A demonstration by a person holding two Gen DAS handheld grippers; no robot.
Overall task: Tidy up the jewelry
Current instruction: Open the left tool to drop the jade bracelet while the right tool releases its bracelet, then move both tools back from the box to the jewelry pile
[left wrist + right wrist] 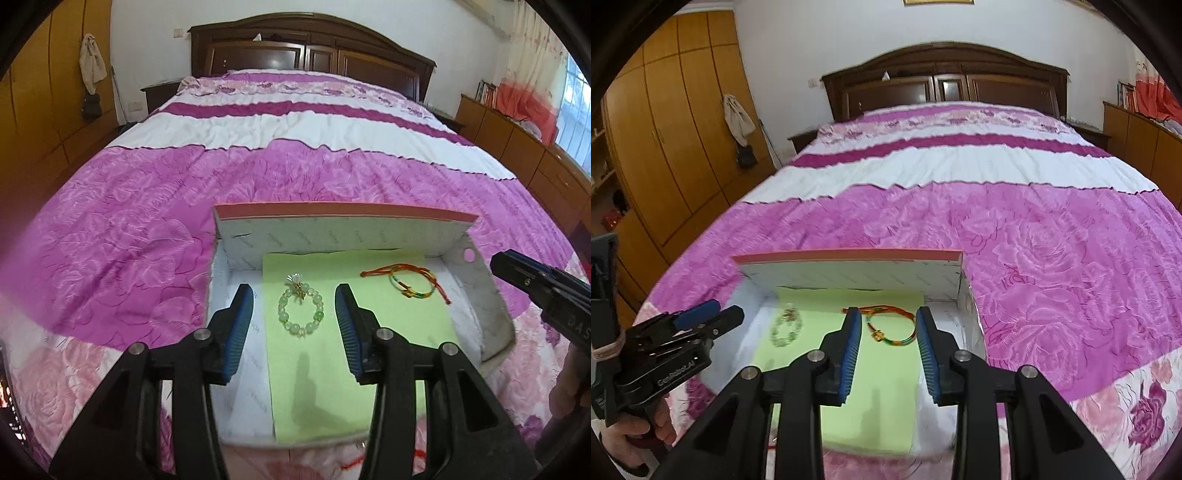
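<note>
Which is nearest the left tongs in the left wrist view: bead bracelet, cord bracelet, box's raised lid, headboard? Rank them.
1. Pale green bead bracelet, on the green paper just ahead of the open left tongs.
2. Multicoloured woven cord bracelet, ahead, right.
3. White cardboard box's raised pink-edged lid, behind both.
4. Dark wooden headboard, far end.

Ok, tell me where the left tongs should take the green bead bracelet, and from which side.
Come straight down from above onto the green bead bracelet. It lies flat as an open ring on the green paper, so edge-on there is probably nothing to pinch. Close the left tongs, now open either side of it, across one stretch of beads, preferably the near arc, away from the tassel charm.
</note>
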